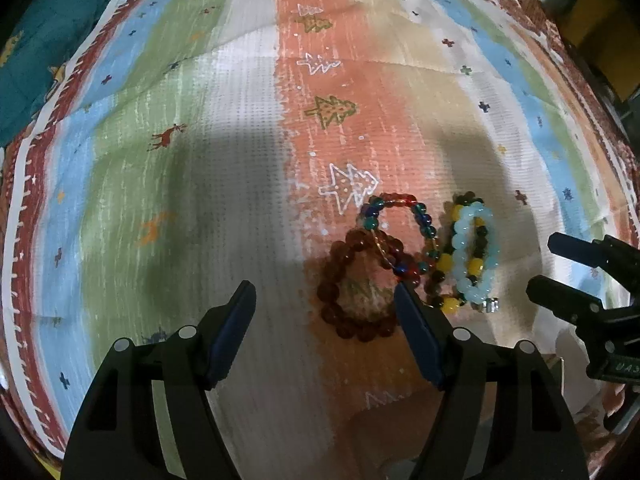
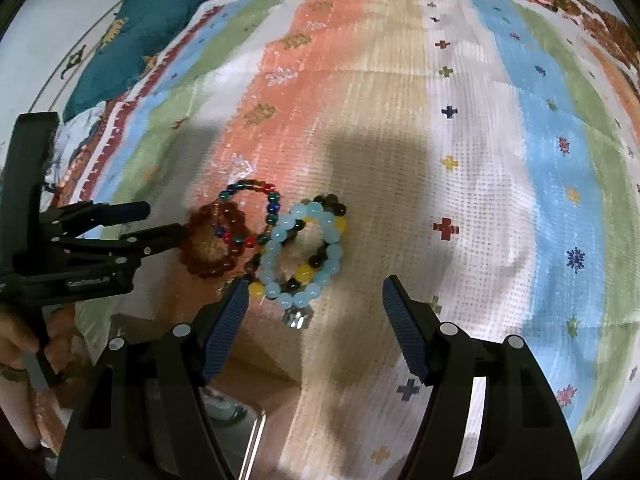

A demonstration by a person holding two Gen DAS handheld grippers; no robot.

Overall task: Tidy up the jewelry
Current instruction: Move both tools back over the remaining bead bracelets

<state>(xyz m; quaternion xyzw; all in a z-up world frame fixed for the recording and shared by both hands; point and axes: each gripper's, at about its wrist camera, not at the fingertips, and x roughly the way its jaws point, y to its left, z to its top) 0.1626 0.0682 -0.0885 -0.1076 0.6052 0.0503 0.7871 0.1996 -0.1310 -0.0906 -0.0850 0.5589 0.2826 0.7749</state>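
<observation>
A: Where is the jewelry?

B: Four bead bracelets lie in a tangle on the striped cloth point(image 1: 248, 128), on its orange band. The amber-brown bracelet point(image 1: 340, 280) is leftmost; the multicoloured bracelet point(image 1: 420, 216) overlaps its upper edge. Touching those on the right, the pale blue bracelet point(image 1: 466, 248) lies on top of the yellow-and-dark bracelet point(image 1: 444, 262).

A: And the grippers?

B: Both point steeply down with jaws spread and nothing between them. The left gripper point(image 1: 324, 300) hangs over the cloth with its right finger in front of the brown bracelet's edge, hiding a few beads; I cannot tell whether it touches. The right gripper point(image 2: 314, 294) has the pale blue bracelet point(image 2: 304, 252) just ahead of its gap, and a small silver charm point(image 2: 298, 318) on it lies between the fingers.

A: Anything crowding them?

B: The bracelets overlap, so none lies free. In the right view, the left gripper's fingertips point(image 2: 168, 234) reach the brown bracelet point(image 2: 212, 240) from the side. A teal cloth point(image 2: 136, 36) lies well apart at the far left corner.
</observation>
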